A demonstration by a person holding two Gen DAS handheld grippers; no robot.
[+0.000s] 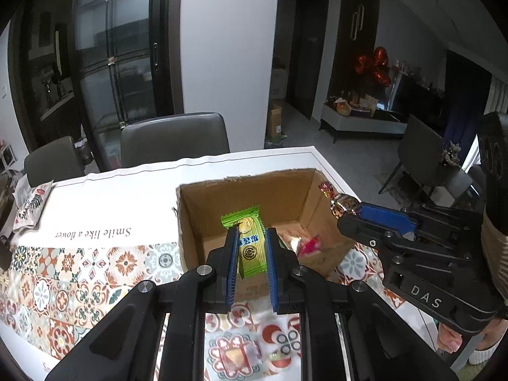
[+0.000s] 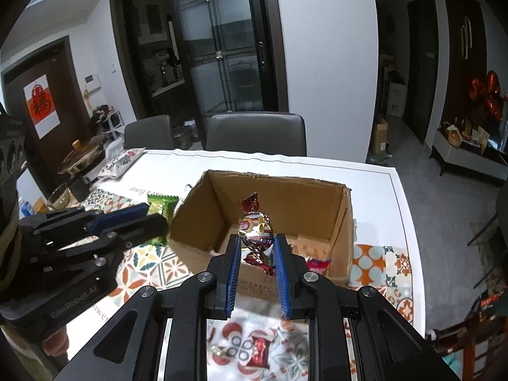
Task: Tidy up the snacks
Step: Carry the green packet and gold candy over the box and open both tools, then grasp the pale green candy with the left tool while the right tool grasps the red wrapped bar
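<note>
An open cardboard box [image 1: 203,209] stands on the patterned tablecloth; it also shows in the right wrist view [image 2: 197,219]. My left gripper [image 1: 251,233] is shut on a green snack packet [image 1: 250,244] and holds it above the box's near side. My right gripper [image 2: 256,241] is shut on a foil-wrapped candy [image 2: 256,228] with red twisted ends, held over the box's near wall. In the left wrist view the right gripper [image 1: 347,211] is at the box's right edge. A pink-wrapped snack [image 1: 309,244] lies inside the box.
Loose wrapped candies lie on the cloth in front of the box [image 1: 236,357] [image 2: 258,350]. A patterned snack bag [image 2: 122,162] lies at the far left. A pot and glassware [image 2: 79,158] stand at the table's left end. Two grey chairs [image 2: 257,135] stand behind the table.
</note>
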